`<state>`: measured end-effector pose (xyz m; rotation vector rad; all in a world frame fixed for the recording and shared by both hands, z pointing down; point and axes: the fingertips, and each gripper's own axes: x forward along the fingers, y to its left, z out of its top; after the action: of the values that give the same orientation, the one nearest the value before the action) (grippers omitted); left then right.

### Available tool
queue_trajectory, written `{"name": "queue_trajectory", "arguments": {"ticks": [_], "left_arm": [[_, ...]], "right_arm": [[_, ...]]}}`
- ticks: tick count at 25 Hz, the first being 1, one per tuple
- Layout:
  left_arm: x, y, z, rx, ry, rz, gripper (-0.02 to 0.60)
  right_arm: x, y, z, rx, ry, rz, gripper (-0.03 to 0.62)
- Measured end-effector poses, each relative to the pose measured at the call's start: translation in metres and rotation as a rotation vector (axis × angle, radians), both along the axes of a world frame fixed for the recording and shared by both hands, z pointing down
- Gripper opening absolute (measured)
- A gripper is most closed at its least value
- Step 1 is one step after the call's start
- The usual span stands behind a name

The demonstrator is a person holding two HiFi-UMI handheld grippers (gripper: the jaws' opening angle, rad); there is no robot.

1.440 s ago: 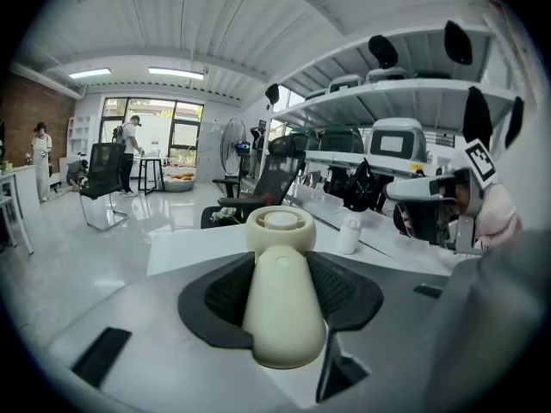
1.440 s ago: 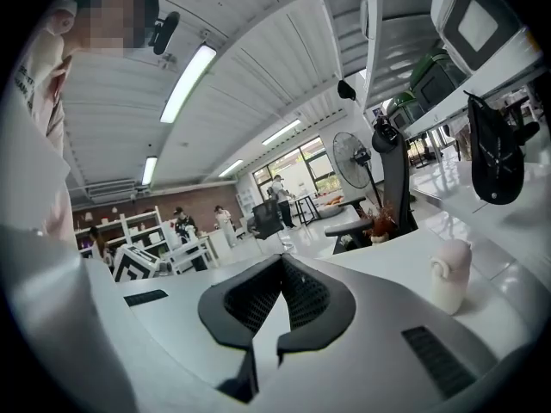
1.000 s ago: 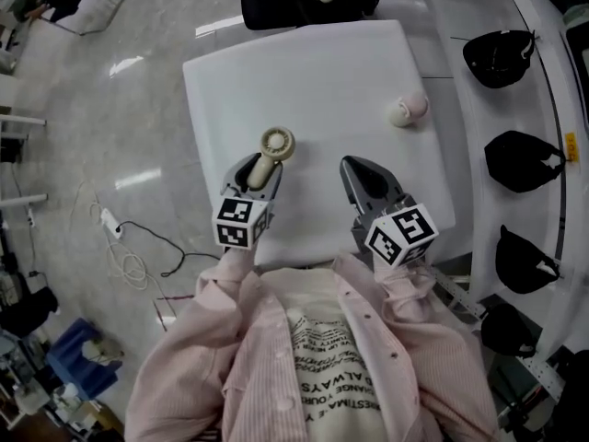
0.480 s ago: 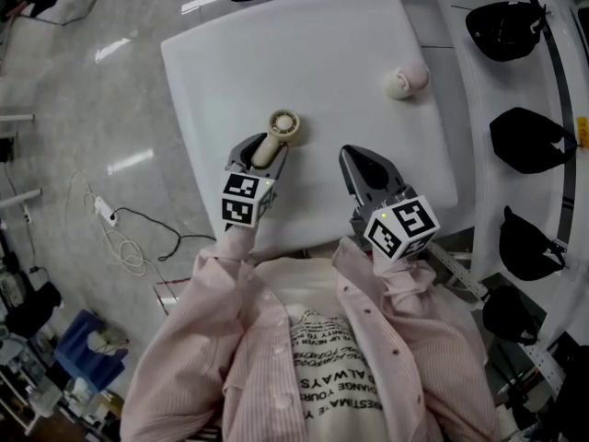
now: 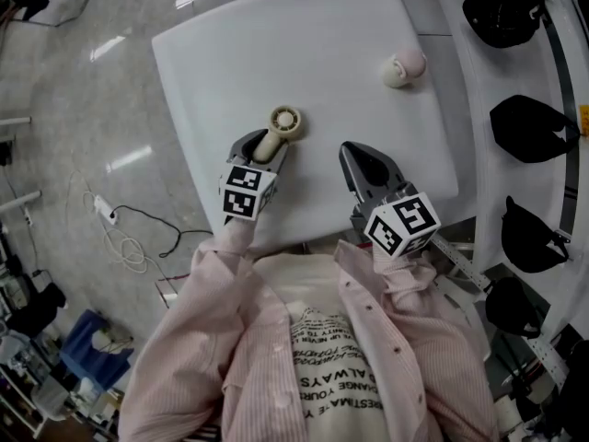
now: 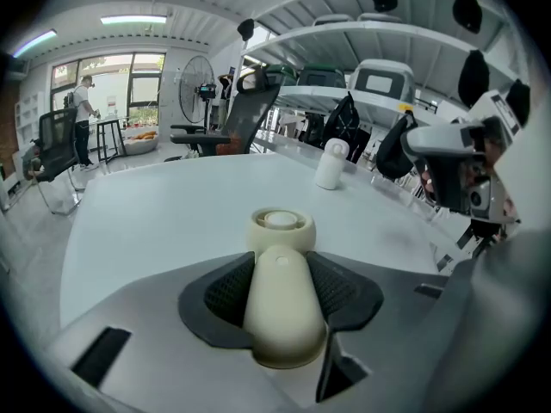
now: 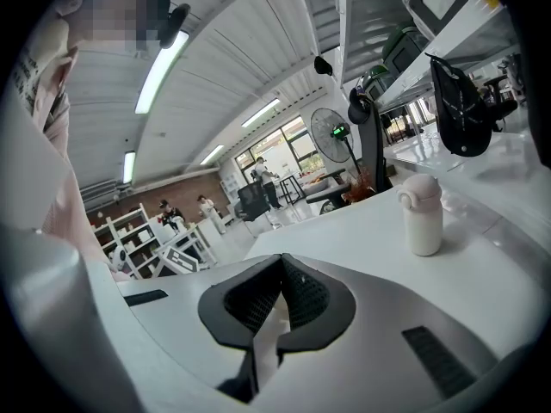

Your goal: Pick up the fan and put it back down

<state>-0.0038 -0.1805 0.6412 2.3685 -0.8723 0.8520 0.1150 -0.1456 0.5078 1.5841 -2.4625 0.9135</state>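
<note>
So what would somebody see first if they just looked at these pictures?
Probably the cream fan near the middle of the white table, with its handle pinched in the left gripper. Next comes the right gripper beside it, shut with nothing in it. Then there is the little pink-and-white bottle, alone near the table's far right corner.

Open-plan lab/office workspace. Glossy floor (image 5: 74,109), white table (image 5: 230,53), swivel chair (image 6: 245,114), pedestal fan (image 7: 331,136), open shelving (image 7: 138,226), ceiling strip lights (image 7: 159,67), brick back wall (image 7: 172,192), power strip (image 5: 104,216) with loose cable on floor, people (image 7: 258,175) in background.
</note>
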Motion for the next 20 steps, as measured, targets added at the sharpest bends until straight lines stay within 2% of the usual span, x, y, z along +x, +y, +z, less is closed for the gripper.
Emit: {"name": "queue_trajectory", "arguments": {"ticks": [11,20], "left_arm": [[-0.002,0.011,0.023,-0.037,-0.136,0.067,0.184],[-0.003,0.013,0.028,-0.034,-0.172,0.093,0.186]], "right_arm": [[0.002,0.006,0.003,-0.01,-0.013,0.014,0.0],[0.004,0.008,0.005,-0.013,-0.013,0.027,0.0]]}}
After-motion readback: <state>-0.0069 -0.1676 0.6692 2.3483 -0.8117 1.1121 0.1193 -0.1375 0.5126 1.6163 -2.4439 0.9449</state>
